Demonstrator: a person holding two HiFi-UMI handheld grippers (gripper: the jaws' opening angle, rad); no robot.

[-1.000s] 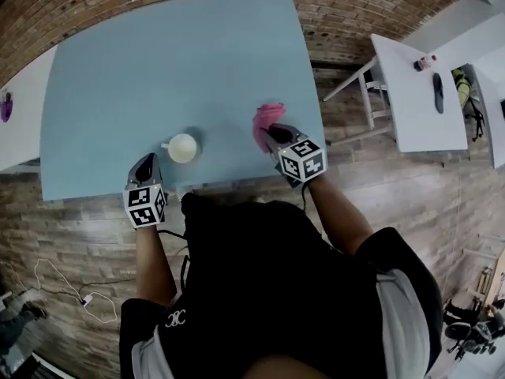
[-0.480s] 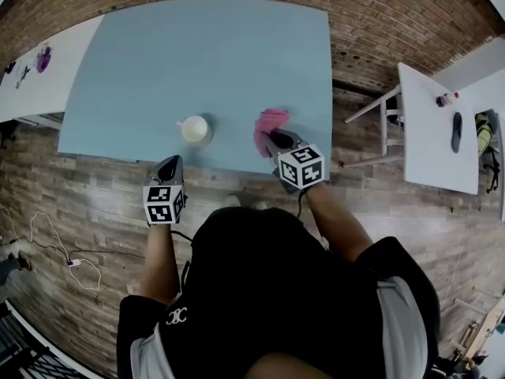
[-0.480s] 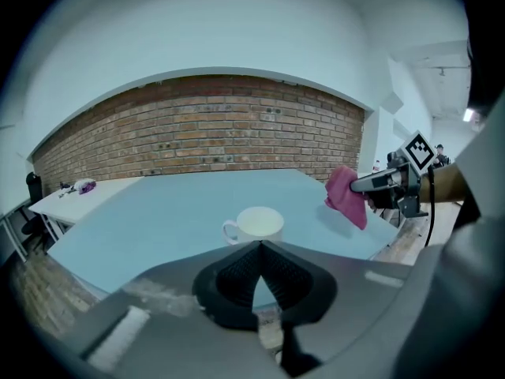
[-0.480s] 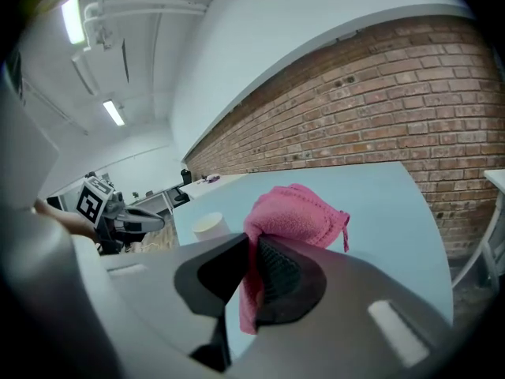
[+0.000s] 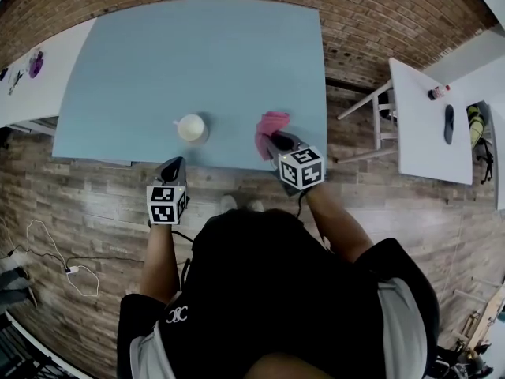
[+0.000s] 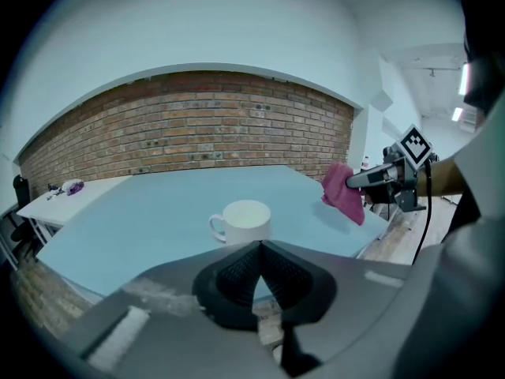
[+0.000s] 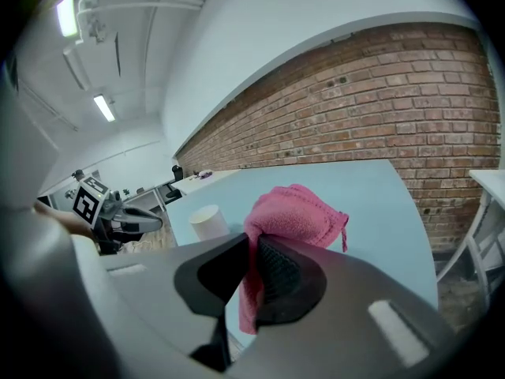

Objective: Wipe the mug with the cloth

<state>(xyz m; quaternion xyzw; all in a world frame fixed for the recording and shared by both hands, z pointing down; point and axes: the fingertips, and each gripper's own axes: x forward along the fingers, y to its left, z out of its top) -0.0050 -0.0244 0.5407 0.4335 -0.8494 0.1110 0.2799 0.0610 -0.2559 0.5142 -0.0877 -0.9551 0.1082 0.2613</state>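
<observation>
Pretty bright, even light on my feeds, coming from ceiling strip lights (image 7: pixel 103 107); only a soft shadow beside the mug (image 5: pixel 191 127). Heavy fisheye warp w/ dark corners, and the close-up fg is blurry.

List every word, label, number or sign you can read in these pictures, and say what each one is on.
No readable words or numbers anywhere.
Left gripper, marker cube: black-and-white square pattern, no letters.
Right gripper, marker cube: the same kind of pattern.
White emblem on the black top: too small to read.
Bottle on the side table: label too small.
Mug and cloth: plain.
</observation>
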